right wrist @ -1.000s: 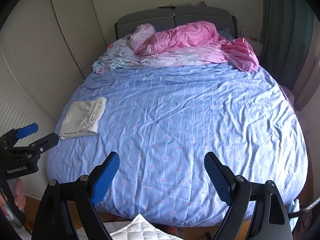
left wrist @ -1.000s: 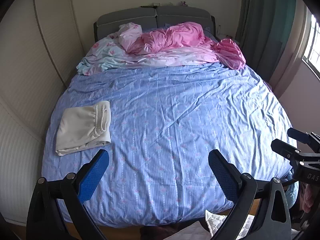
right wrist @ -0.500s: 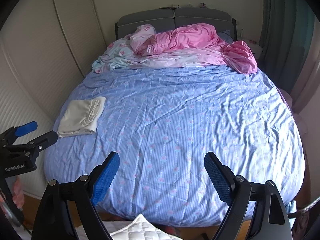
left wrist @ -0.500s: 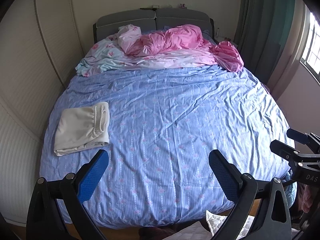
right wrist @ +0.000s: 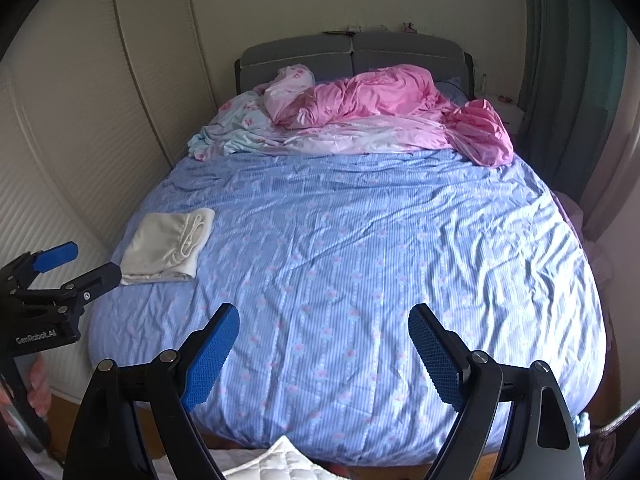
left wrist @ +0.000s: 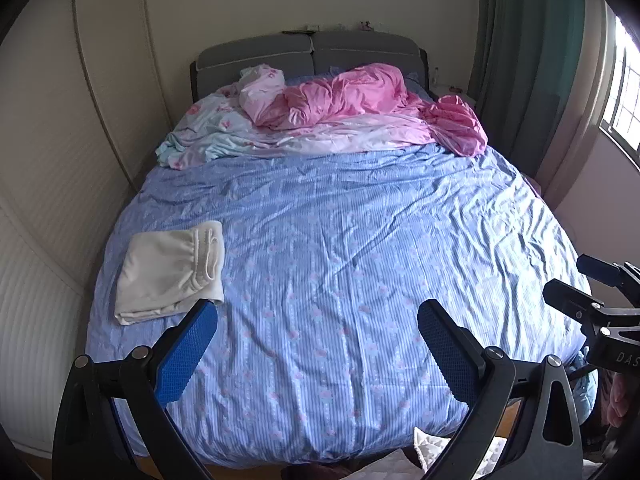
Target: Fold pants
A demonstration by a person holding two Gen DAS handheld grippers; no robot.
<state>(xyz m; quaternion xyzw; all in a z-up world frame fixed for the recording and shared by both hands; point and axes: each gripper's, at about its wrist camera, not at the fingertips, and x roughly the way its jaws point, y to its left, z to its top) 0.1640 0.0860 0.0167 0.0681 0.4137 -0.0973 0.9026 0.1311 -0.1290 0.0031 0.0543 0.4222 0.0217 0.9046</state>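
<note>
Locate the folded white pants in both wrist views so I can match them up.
Left wrist view: the folded white fabric pants lie left of centre on the blue striped bedsheet, just above the left gripper's left finger.
Right wrist view: the pants lie at mid-left, near the bed's left edge.
Shared landmark: the crumpled pink quilt by the headboard.

The white quilted fabric (right wrist: pixel 280 466) was cut off by the bottom edge; small items (left wrist: pixel 366 25) above the grey padded headboard (left wrist: pixel 308 50) stayed indistinct.
</note>
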